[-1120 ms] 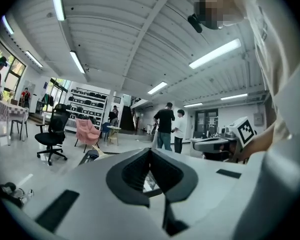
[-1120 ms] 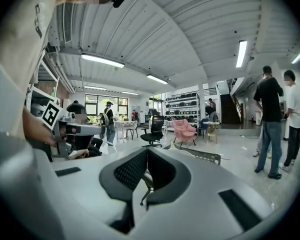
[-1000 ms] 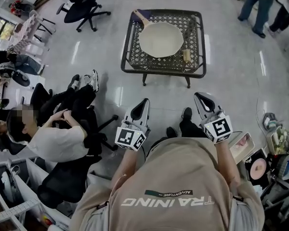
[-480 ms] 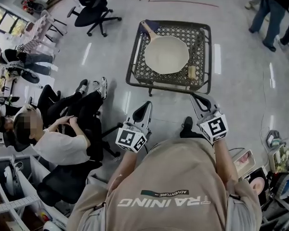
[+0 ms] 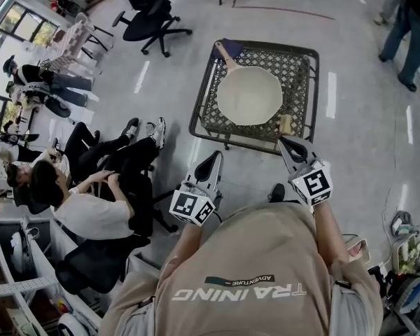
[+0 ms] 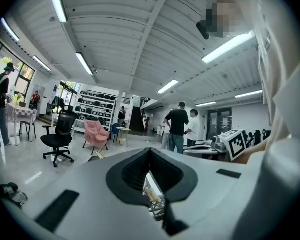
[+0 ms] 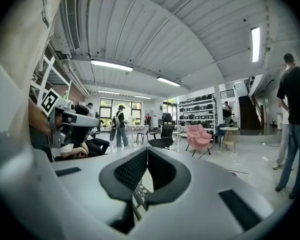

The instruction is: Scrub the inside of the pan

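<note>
A cream pan (image 5: 250,95) with a pale wooden handle (image 5: 227,53) lies on a low black lattice table (image 5: 299,67) ahead of me. A small tan scrubbing block (image 5: 286,124) rests on the lattice at the pan's near right. My left gripper (image 5: 213,161) is held short of the table's near left corner, its jaws shut and empty (image 6: 150,151). My right gripper (image 5: 291,145) reaches just to the table's near edge, close to the block, also shut with nothing held (image 7: 147,149). Bits of lattice (image 7: 138,191) show below the jaws.
A person (image 5: 91,212) sits on a chair at my left, legs stretched toward the table. Black office chairs (image 5: 150,12) stand beyond the table's left. Someone's legs (image 5: 413,26) are at the far right. Shelves (image 5: 14,264) and clutter (image 5: 406,250) fill both near corners.
The table and pan have drawn nearer and lower in the head view. Both grippers have advanced toward the table, and the right one now reaches its near edge. Both jaws stay shut.
</note>
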A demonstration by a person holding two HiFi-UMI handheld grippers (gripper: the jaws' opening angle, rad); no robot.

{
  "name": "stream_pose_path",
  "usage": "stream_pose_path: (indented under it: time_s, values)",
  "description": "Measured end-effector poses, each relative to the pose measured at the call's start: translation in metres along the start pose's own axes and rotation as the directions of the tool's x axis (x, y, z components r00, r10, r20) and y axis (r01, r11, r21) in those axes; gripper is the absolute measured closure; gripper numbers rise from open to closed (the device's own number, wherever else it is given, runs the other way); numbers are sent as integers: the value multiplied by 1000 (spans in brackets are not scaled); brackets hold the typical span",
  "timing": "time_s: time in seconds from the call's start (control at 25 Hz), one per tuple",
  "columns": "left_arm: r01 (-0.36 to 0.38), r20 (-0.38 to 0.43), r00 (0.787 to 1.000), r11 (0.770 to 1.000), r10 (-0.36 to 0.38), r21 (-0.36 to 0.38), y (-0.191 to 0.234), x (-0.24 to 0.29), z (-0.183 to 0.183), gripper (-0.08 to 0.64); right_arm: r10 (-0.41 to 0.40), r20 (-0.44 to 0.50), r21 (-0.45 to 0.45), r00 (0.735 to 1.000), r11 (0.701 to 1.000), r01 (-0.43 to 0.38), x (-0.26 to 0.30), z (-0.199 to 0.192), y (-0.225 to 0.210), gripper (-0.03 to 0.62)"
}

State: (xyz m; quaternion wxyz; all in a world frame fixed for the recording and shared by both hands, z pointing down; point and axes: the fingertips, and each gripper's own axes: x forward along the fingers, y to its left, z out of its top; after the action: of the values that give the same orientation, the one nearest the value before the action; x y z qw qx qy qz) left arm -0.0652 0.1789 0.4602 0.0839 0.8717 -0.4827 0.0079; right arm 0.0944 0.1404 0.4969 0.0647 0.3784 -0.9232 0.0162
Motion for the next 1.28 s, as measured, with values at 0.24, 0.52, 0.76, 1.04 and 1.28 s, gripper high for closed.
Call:
stream_pose_path:
  time_s: [0.24,0.52,0.76,1.04,1.28]
  values:
    - [-28,-28,999,999,27,-25,6,26,-9,542,32,-12,-29,999,999,-33,13,-8,-21,575]
    - [-11,-30,999,1000,11,-14,6,69,1,542,21,-6,28,1000,999,-20,16,-13,-53,575]
    - [4,-35,999,1000,-5,-26,5,80,-4,543,36,-27,43,999,998,-35,23,-25,-54,575]
    - [-11,-39,999,997,8,-82,15,74,-13,543,48,-41,1,998,999,-49,31,-23,-44,574]
    - [-4,-34,999,996,1,-87,36,69,-7,543,55,-75,-34,996,998,-58,48,-13,-30,574]
